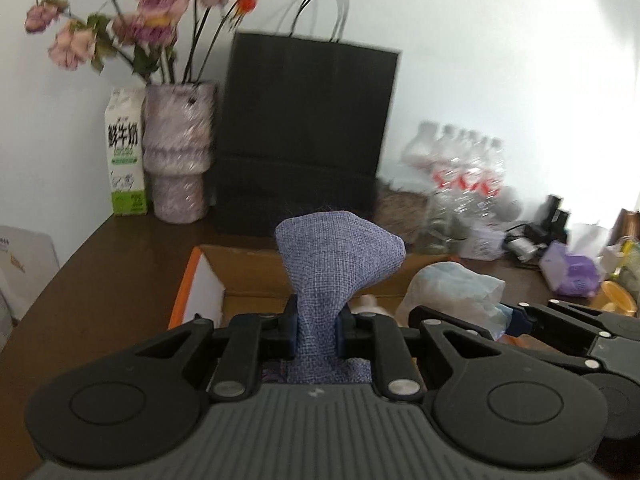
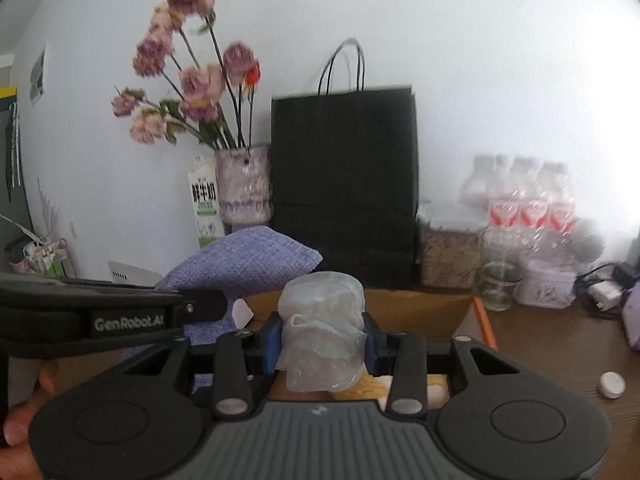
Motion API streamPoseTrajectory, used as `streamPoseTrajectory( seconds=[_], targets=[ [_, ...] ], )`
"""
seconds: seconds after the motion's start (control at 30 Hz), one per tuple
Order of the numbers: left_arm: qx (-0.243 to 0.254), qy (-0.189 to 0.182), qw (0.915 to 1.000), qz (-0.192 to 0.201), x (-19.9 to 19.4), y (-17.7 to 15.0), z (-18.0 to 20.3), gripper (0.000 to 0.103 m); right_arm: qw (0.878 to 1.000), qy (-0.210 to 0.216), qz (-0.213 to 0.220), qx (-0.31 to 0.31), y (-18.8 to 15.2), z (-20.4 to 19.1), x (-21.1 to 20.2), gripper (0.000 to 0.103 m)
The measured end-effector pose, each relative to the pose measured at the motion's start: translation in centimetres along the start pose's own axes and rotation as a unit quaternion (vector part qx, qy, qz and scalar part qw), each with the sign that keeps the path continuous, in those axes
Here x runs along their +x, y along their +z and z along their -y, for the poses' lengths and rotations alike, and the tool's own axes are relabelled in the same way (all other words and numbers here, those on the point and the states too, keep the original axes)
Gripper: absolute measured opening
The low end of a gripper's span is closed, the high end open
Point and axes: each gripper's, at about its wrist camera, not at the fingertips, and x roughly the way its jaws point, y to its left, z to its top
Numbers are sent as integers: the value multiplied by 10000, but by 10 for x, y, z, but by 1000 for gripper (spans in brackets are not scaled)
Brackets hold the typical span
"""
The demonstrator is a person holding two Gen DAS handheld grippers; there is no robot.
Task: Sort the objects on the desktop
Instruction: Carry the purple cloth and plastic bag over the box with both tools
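Above the box (image 1: 248,276), the left gripper (image 1: 316,330) pinches the blue pouch (image 1: 336,248) at its soft, bunched neck. Just beside it, the right gripper (image 2: 322,346) squeezes the plastic wad (image 2: 322,316): light, crushable, probably slippery, best held mid-bulk.

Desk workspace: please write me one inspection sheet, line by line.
Surface: dark brown wooden desk.
Job's things: blue woven fabric pouch; crumpled translucent plastic bag; open cardboard box beneath both.
Clutter: milk carton, vase of dried roses, black paper bag, water bottles, glass jar, white cap.
Grippers: left gripper shut on the pouch; right gripper shut on the plastic bag.
Cables: black cable with white charger.
Surroundings: white wall.
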Motion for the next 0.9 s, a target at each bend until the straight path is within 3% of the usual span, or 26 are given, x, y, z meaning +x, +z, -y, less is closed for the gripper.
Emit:
streamPoseTrajectory(
  seconds=[0.23,0.4,0.6,0.67,0.77,0.9],
  targets=[
    [-73,130,9987,-486,51,-14,-26,17,9989,11,-453,88,-12,-5,51,38],
    [-70,99,9976,-675,65,-28,-30,17,9981,-134,-591,-50,-23,-7,67,39],
    [264,341,9973,-588,70,-37,-21,20,9978,-211,-607,-191,-27,-8,70,42],
    [299,469,9971,-528,69,-37,-20,26,9977,-252,-601,-177,-27,-7,68,46],
    [274,609,9970,-397,62,-34,-21,43,9981,-283,-542,-45,-24,-2,63,60],
    [341,931,9950,-147,49,-27,-21,84,9977,-549,-390,-86,-17,2,51,87]
  ],
)
